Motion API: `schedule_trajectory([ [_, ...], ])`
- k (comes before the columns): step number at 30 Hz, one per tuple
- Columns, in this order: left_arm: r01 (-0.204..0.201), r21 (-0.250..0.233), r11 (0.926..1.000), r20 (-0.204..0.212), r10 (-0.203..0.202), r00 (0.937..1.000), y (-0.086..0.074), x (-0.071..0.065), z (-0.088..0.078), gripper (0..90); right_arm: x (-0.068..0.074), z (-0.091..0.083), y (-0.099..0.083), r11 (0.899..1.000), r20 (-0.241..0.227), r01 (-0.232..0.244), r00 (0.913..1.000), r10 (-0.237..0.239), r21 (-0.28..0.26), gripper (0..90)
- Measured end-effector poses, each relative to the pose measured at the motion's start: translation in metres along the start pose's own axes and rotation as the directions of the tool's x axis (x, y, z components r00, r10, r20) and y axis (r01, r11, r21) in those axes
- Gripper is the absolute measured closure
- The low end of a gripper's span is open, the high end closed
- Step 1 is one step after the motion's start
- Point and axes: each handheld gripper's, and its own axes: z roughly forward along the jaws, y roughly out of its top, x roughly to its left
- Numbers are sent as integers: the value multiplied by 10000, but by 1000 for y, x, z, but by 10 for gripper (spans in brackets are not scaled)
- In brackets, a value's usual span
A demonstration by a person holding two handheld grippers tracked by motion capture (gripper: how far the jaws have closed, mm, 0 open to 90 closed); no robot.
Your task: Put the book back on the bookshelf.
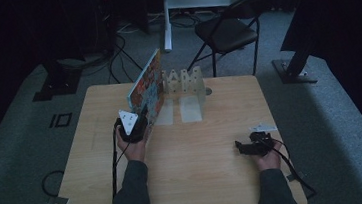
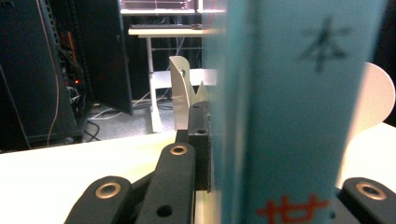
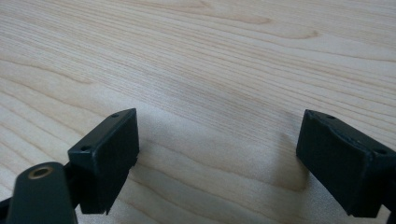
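From above, the left gripper (image 1: pixel 132 125) held a colourful book (image 1: pixel 146 86) upright on the table (image 1: pixel 213 144), beside a white rack (image 1: pixel 185 81). Up close, its jaws squeezed the book's blue spine (image 2: pixel 285 116). The right gripper (image 3: pixel 217 163) rested wide apart, holding nothing.

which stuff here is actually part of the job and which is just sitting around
In the job:
- book, standing on edge, clamped in the left hand-held gripper
- white book rack just beside it

Just about:
- right hand-held gripper, jaws open, resting on the bare table
- folding chair behind the table
- cables on the floor
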Motion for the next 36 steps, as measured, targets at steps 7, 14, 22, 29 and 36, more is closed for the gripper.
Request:
schedule_trajectory([
  [7, 9, 3, 10000, -44, -9, 10000, -2, 0, -1, 811, 0, 0, 0, 10000, 0, 0, 10000, 0, -1, 128],
  [14, -12, 11, 10000, -68, 12, 10000, -3, -1, -2, 810, 0, 0, 0, 10000, 0, -1, 10000, 1, 0, 128],
  [22, 121, 5, 9999, -118, -121, 9999, -6, -2, -4, 810, 0, 0, 0, 10000, -13, 5, 10000, -5, 2, 128],
  [29, 127, 0, 9999, -209, -127, 9997, -8, -6, -5, 810, 0, 0, 0, 10000, -16, 8, 10000, -8, 2, 128],
  [36, -89, 52, 9999, -263, 90, 9996, -11, -10, -6, 810, 0, 0, 0, 10000, -16, 9, 10000, -9, 1, 129],
])
